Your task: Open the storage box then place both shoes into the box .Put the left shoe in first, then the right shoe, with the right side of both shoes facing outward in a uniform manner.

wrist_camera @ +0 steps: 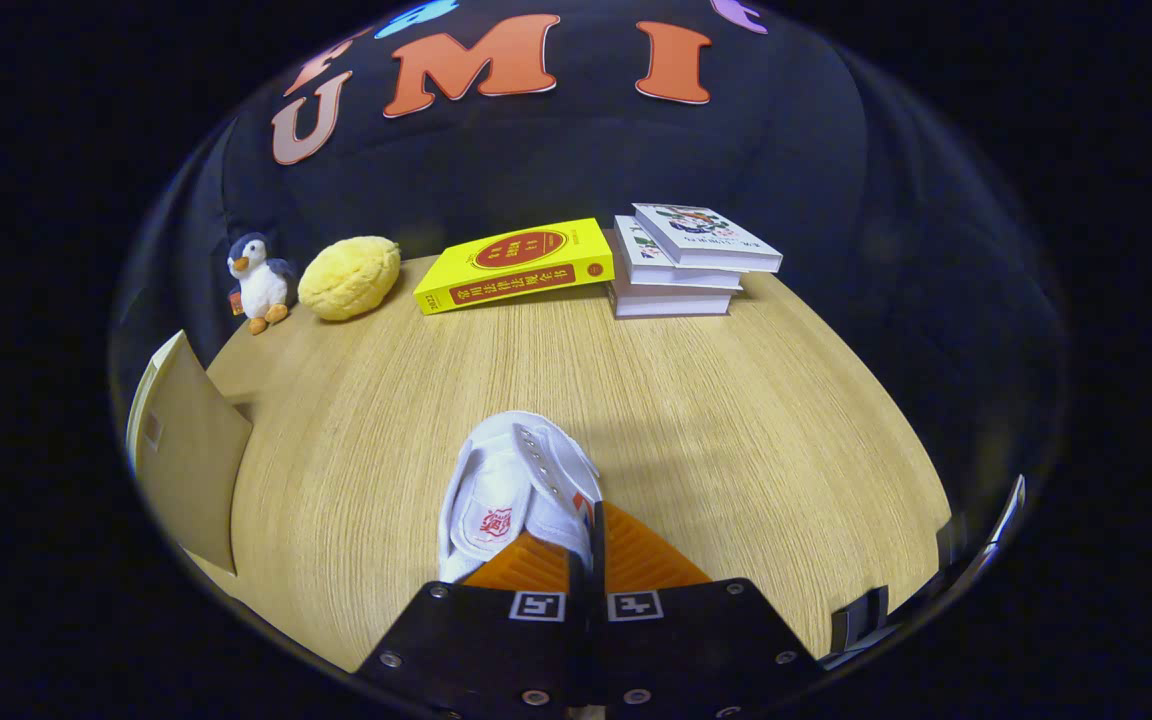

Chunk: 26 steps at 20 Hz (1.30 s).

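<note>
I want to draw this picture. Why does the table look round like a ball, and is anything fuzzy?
In the gripper view the fisheye lens bends the wooden table; the books and penguin toy look sharp; the claw, closed on the white shoe, is slightly soft; soft shadow beside the shoe.

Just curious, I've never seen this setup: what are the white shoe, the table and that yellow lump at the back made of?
The white shoe, pinched in the shut gripper, looks like matte canvas: soft folds and a row of metal eyelets. The table shows light wood grain, possibly laminate. The yellow lump seems plush, with a fuzzy, dimpled surface.
</note>
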Tool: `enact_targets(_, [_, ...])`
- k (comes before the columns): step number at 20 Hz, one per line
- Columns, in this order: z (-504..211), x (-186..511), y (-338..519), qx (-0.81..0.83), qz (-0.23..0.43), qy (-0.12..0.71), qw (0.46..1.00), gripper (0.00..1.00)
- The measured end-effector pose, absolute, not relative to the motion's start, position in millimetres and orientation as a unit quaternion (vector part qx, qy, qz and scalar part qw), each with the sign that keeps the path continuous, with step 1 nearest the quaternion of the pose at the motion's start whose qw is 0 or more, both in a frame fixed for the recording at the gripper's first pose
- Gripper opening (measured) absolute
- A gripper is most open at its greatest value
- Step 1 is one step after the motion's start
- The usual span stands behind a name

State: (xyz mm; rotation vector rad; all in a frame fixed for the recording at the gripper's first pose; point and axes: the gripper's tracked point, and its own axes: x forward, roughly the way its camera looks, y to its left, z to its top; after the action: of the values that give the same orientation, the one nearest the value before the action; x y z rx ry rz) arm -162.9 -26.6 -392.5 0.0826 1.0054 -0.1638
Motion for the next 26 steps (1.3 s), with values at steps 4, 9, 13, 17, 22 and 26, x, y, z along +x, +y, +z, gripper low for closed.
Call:
enact_targets(4, [-359,-148,-2,0.06,-0.067,0.462,0.883,0.01])
enact_targets(9, [-313,-127,44,0.069,-0.041,0.439,0.895,0.01])
enact_targets(13, [-279,-109,93,0.081,-0.015,0.42,0.904,0.01])
enact_targets(17, [-255,-97,158,0.099,0.017,0.418,0.903,0.01])
enact_targets(22, [-237,-83,247,0.105,0.068,0.425,0.897,0.02])
enact_targets(26, [-231,-80,309,0.106,0.099,0.438,0.887,0.02])
